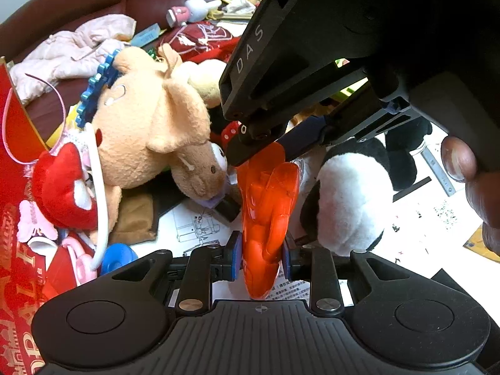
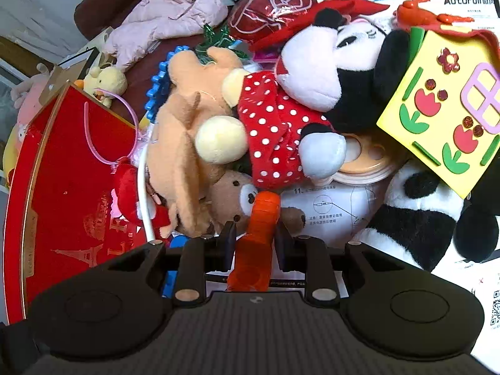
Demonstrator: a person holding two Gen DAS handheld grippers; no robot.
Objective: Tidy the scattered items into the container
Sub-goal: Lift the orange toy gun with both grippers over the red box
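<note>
An orange plastic toy stands between the blue pads of my left gripper, which is shut on its lower part. My right gripper comes in from above and is clamped on the toy's far end. In the right wrist view the same orange toy runs up between the pads of the right gripper; the left gripper does not show there. The red box with a gold tower print, the container, lies open at the left, and its edge also shows in the left wrist view.
Plush toys crowd the pile: a tan animal, a panda, a mouse in a red dotted dress. A yellow foam house, a second orange toy and a pink jacket lie around. A thumb grips the right handle.
</note>
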